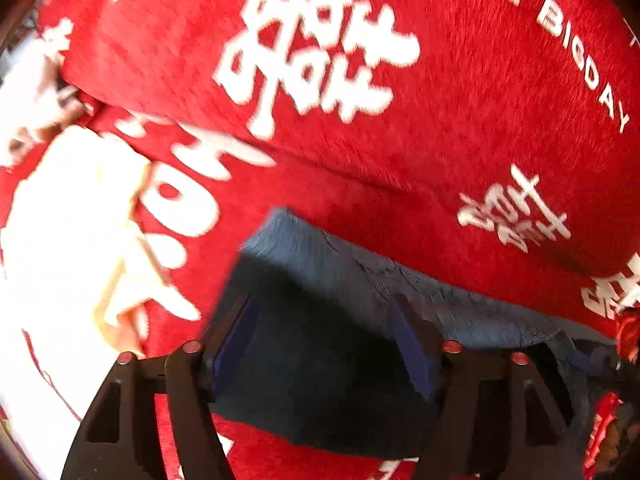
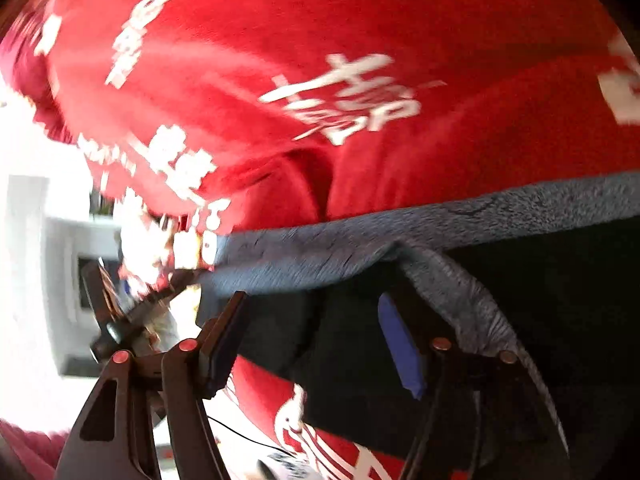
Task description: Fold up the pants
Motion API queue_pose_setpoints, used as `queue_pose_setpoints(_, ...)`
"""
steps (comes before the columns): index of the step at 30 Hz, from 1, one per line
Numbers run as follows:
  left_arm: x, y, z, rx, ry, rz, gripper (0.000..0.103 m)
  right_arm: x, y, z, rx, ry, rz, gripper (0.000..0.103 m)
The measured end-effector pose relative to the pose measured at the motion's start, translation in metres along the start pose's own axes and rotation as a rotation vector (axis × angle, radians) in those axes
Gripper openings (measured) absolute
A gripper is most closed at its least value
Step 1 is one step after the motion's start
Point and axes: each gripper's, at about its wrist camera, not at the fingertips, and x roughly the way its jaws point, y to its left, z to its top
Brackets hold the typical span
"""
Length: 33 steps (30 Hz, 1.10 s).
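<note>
Dark blue-grey pants point(image 1: 340, 280) lie over a red cover with white characters point(image 1: 400, 128). In the left wrist view the pants' edge runs between the fingers of my left gripper point(image 1: 324, 312), whose jaws stand wide apart around the cloth without pinching it. In the right wrist view the pants point(image 2: 440, 232) drape across and over my right gripper point(image 2: 312, 308); cloth lies over its right finger point(image 2: 400, 344), and the jaws stand wide apart. Both views are blurred by motion.
A cream-white cloth point(image 1: 76, 232) lies on the red cover left of the left gripper. In the right wrist view a bright white area with a grey-white box shape point(image 2: 60, 264) and small cluttered items point(image 2: 160, 248) sit at the left.
</note>
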Motion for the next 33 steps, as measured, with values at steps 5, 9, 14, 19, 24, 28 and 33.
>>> queue_pose_setpoints(5,0.037,-0.004,-0.011,0.010,0.082,0.044,0.070,0.038,0.011,0.001,-0.119,0.092,-0.094,0.036)
queue_pose_setpoints(9,0.081,-0.028,-0.031,0.126,0.124,0.187,0.071,0.065,-0.004,0.018,-0.155,0.101,-0.259,0.035)
queue_pose_setpoints(14,0.076,-0.034,-0.035,0.153,0.112,0.210,0.072,0.024,-0.030,0.032,0.038,-0.022,-0.156,0.035)
queue_pose_setpoints(19,0.055,-0.045,-0.043,0.202,0.148,0.171,0.072,-0.043,-0.039,0.000,0.096,-0.124,-0.159,0.055)
queue_pose_setpoints(24,0.028,-0.079,-0.071,0.307,0.156,0.039,0.072,-0.093,-0.049,-0.064,0.168,-0.169,-0.203,0.055)
queue_pose_setpoints(28,0.009,-0.123,-0.100,0.400,0.181,-0.097,0.072,-0.139,-0.065,-0.134,0.283,-0.248,-0.250,0.055)
queue_pose_setpoints(33,-0.021,-0.194,-0.147,0.502,0.240,-0.283,0.072,-0.184,-0.092,-0.212,0.409,-0.335,-0.300,0.055)
